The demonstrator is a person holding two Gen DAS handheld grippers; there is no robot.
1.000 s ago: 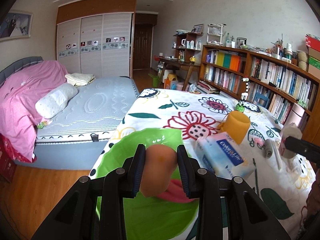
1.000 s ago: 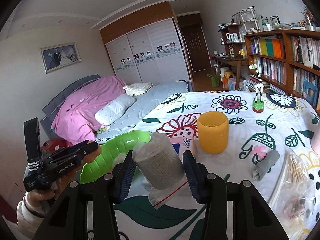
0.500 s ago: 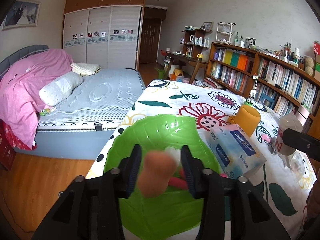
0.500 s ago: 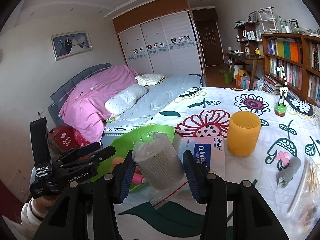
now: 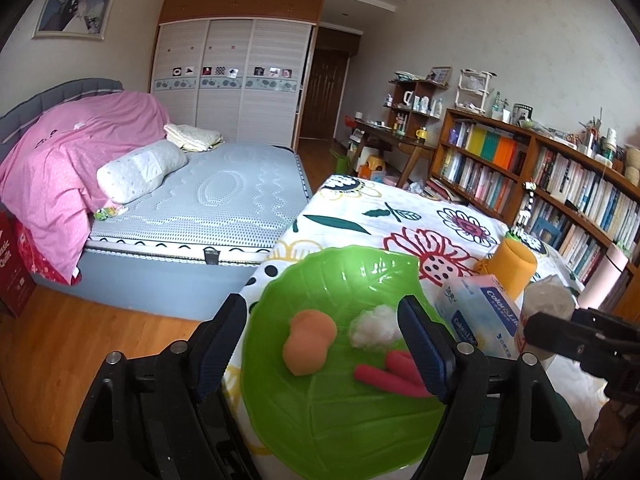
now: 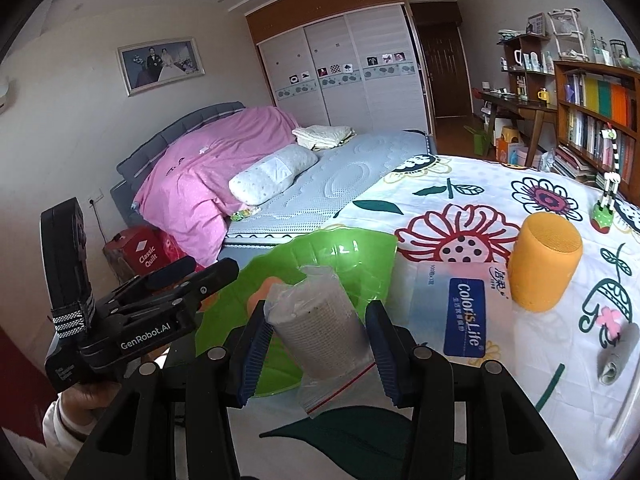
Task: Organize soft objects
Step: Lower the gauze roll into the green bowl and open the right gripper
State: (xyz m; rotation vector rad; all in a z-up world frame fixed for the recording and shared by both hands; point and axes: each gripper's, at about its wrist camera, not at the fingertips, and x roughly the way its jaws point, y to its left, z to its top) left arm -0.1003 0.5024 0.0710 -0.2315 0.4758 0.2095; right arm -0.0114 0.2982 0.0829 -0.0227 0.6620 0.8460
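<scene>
A green leaf-shaped tray (image 5: pixel 320 432) lies at the near left corner of the flowered table. In it rest an orange gourd-shaped sponge (image 5: pixel 309 342), a white cotton wad (image 5: pixel 374 326) and two pink sticks (image 5: pixel 390 374). My left gripper (image 5: pixel 328 356) hangs open above the tray, nothing between its fingers. My right gripper (image 6: pixel 318 346) is shut on a bagged roll of grey gauze (image 6: pixel 324 322), held over the tray's right edge (image 6: pixel 372 264). The left gripper (image 6: pixel 160 300) shows at the left of the right wrist view.
A Colorislife tissue pack (image 6: pixel 466 312) lies right of the tray, an orange foam cylinder (image 6: pixel 546 266) behind it. A small grey cloth roll (image 6: pixel 618 354) and a giraffe figure (image 6: pixel 608 204) stand further right. A bed (image 5: pixel 192 216) sits left, bookshelves (image 5: pixel 540 184) right.
My left gripper opened and let the orange sponge drop into the green tray, then drew back. The right gripper moved left toward the tray with the gauze roll.
</scene>
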